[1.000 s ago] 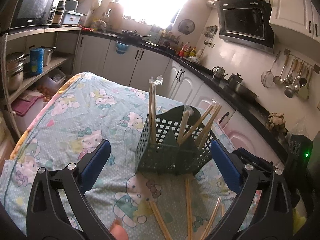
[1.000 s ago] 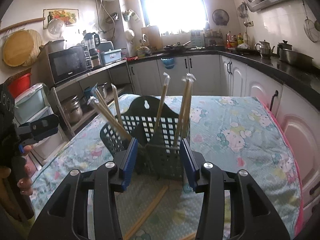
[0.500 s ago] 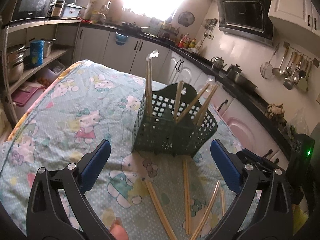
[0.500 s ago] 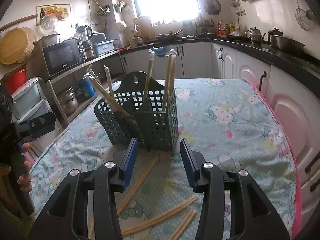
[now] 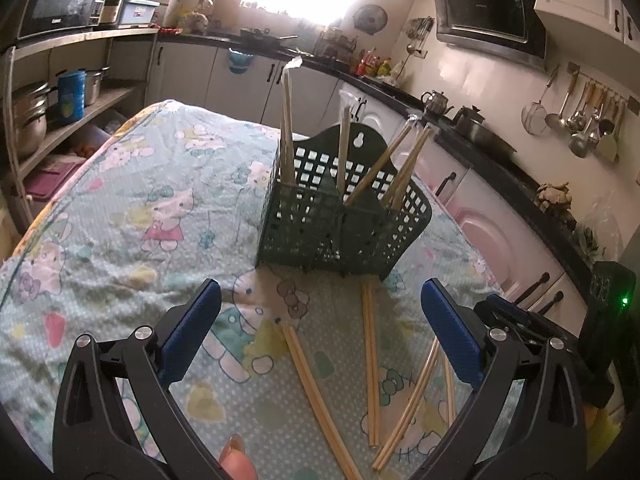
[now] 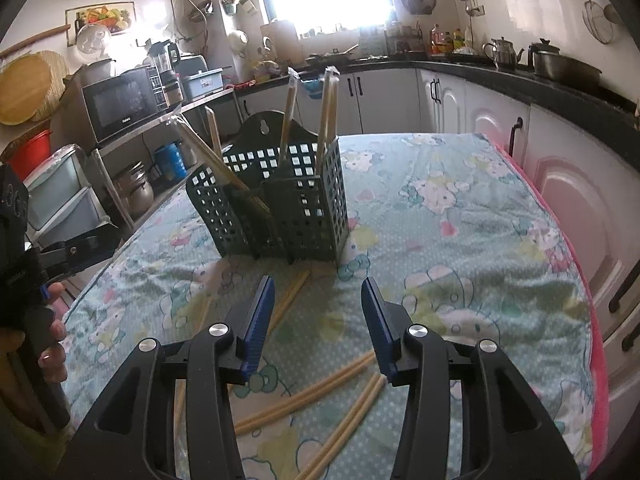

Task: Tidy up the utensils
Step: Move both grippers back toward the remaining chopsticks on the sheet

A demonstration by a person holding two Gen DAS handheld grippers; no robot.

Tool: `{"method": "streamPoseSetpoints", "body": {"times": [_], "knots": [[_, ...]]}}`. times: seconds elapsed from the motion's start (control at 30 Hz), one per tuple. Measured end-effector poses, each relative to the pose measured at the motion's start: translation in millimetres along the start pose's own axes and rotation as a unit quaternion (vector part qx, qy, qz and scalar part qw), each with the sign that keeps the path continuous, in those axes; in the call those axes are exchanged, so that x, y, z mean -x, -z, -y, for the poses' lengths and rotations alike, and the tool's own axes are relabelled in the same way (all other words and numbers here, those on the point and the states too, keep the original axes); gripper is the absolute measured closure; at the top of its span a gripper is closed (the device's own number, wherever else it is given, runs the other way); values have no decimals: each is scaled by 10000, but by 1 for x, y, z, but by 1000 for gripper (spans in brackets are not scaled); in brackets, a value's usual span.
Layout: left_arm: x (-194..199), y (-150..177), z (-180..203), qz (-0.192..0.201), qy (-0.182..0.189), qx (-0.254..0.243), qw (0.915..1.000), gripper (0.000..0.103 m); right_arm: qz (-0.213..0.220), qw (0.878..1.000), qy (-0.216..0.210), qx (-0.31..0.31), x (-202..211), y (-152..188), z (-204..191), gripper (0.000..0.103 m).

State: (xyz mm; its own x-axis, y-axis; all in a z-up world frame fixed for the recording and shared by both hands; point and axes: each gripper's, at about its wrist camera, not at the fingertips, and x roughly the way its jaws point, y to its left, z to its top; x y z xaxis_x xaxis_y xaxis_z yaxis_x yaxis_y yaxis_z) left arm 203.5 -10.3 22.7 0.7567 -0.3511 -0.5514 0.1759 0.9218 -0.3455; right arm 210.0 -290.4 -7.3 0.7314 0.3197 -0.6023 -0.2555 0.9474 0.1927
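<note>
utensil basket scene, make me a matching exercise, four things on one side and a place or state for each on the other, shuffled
Things:
1. green utensil basket
2. loose chopsticks
3. left claw
4. microwave

Places or states:
A. lying flat on the cloth in front of the basket
B. on a shelf at the side of the kitchen
C. standing upright on the patterned cloth, chopsticks inside
D. open, nothing between its blue pads

Pairs: 1-C, 2-A, 3-D, 4-B
</note>
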Motion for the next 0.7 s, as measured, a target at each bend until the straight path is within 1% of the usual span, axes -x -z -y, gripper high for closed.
{"method": "streamPoseSetpoints", "body": {"times": [0.3, 0.4, 0.63, 0.7], "knots": [[-10, 20, 2, -208, -190, 4, 9996, 12, -324, 9995, 17, -33, -11, 20, 13, 56], [-18, 30, 2, -419, -220, 56, 9989, 12, -485, 9988, 50, -97, -17, 23, 19, 56], [-34, 47, 0, -716, -315, 120, 9969, 12, -800, 9964, 185, -202, -29, 30, 29, 56], [-37, 50, 0, -758, -288, 138, 9966, 12, -841, 9959, 234, -229, -30, 30, 30, 55]]}}
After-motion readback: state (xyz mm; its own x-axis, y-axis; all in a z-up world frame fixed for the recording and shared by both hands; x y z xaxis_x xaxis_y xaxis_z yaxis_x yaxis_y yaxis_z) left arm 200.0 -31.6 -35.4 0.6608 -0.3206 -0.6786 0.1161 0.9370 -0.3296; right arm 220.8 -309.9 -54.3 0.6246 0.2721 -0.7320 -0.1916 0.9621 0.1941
